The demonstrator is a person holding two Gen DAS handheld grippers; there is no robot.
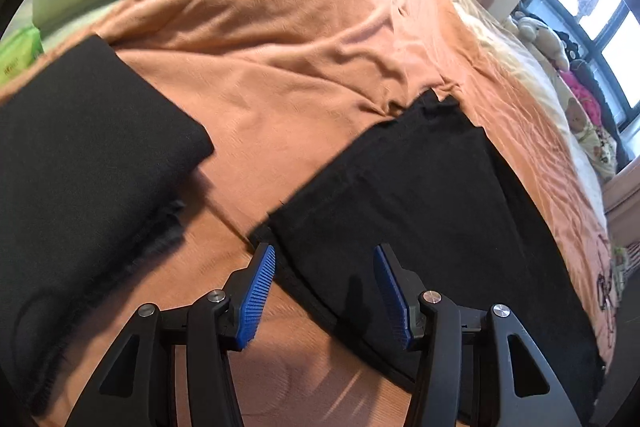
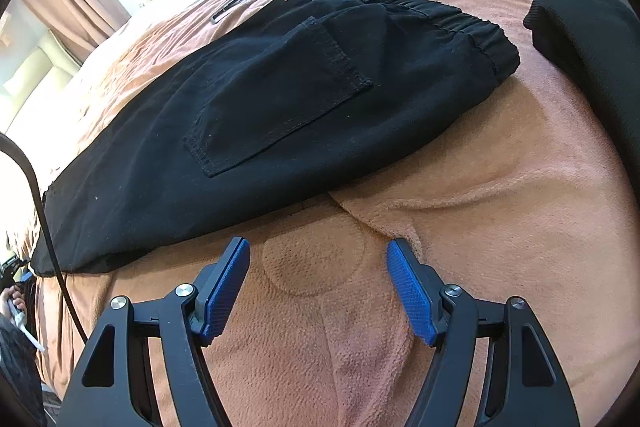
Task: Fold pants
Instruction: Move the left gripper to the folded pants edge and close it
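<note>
Pants [image 2: 280,99] lie flat on the bed, spread over the orange blanket [image 2: 500,207], black, already doubled leg over leg by the look of it. Waistband end with elastic sits far ahead and to the right of the right tongs [image 2: 318,267]; back pocket [image 2: 276,95] faces up, ahead of them. Near edge of the garment runs just ahead of the right tongs and off to their left. Right tongs wide, nothing between the blue pads, only blanket beneath.

Left tongs [image 1: 324,267] half spread, nothing pinched; the leg end [image 1: 420,207] lies directly under and ahead of them, hem corner just ahead of the left pad. Whether the pads touch the cloth, cannot tell.

Step, as I judge it: lined up for the next fold, no grip taken yet. Next move likely calls for the left tongs to pinch the hem end through both layers, the right to take the near edge, then carry hem toward waistband without dragging the blanket.

Second black folded cloth [image 1: 80,155] lies left of the left tongs, apart from the pants.

Containers: none seen.
</note>
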